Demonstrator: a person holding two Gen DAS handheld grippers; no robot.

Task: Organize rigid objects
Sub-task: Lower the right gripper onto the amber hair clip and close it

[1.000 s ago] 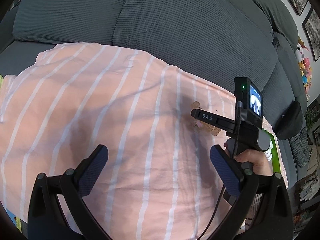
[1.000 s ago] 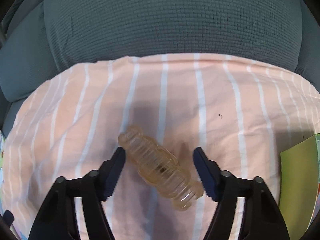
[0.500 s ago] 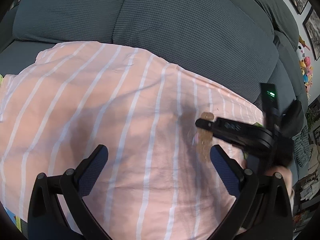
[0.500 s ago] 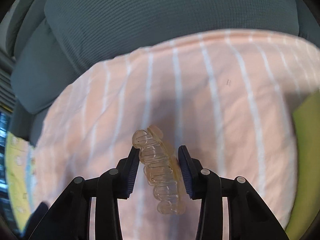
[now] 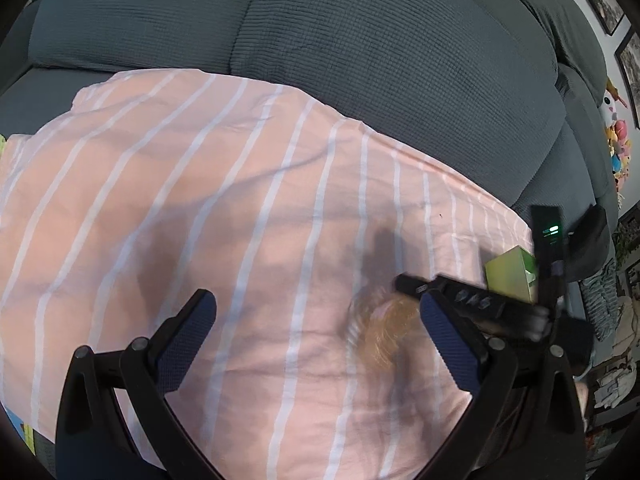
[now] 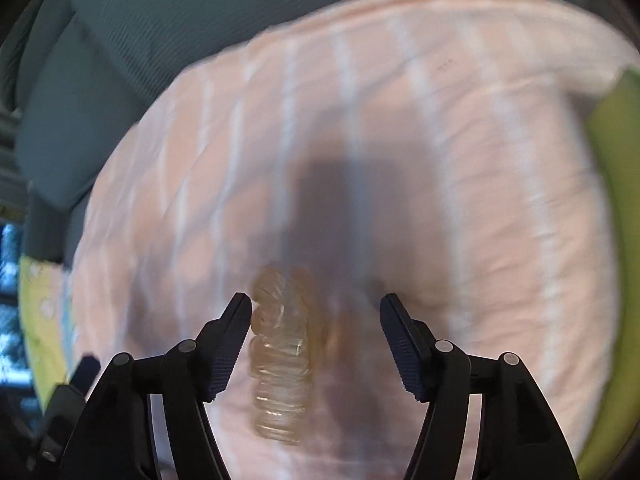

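Amber hair claw is seen blurred between the fingers of the right gripper, lying lengthwise along them on the pink striped sheet. Its ribbed side sits just beside the left-hand pad, though whether contact is made cannot be told through the blur; the other pad is kept well apart from it. The jaws are being opened at this moment, and the clip is not pinched. The gripper is pitched steeply down toward the sheet, its dark shadow cast just beyond the clip.

From the left wrist view, the same clip is shown as a smeared golden patch on the sheet, just beside the left gripper's right-hand pad. The left gripper is held tilted down over the sheet, jaws spread wide, nothing gripped between them. The right gripper is seen reaching in from the right, above the clip, with a green light showing on its upright body. A green box rests on the sheet beyond the clip, toward the grey sofa cushions that back the sheet.
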